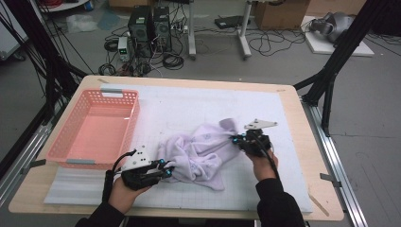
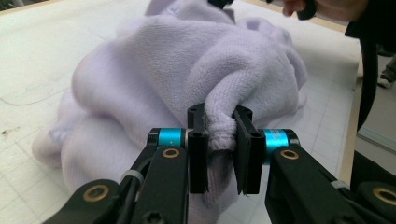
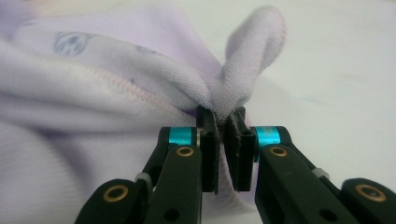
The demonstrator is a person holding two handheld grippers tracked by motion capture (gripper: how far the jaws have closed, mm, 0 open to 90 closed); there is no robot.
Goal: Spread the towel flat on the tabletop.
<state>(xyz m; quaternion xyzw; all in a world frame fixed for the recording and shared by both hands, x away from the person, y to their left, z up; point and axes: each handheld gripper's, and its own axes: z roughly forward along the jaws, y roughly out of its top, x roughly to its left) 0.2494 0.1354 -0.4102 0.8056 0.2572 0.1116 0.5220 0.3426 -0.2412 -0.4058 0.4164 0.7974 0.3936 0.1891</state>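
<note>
A crumpled pale lilac fleece garment [image 1: 201, 153] lies on the white mat in the middle of the table. My left gripper [image 1: 168, 169] is at its near-left edge, shut on a thick fold of the fleece [image 2: 222, 133]. At the garment's right side my right gripper [image 1: 235, 139] is shut on a thin pinch of fabric [image 3: 223, 112], and a loop of cloth stands up above its jaws. In the left gripper view the garment [image 2: 187, 79] bulks up in front of the jaws. The right gripper view shows a small printed mark on the cloth [image 3: 70, 42].
A pink plastic basket [image 1: 97, 127] stands at the left of the mat. The wooden table edge [image 1: 302, 142] runs down the right side. On the floor beyond the table there are computer towers and cables [image 1: 151, 28].
</note>
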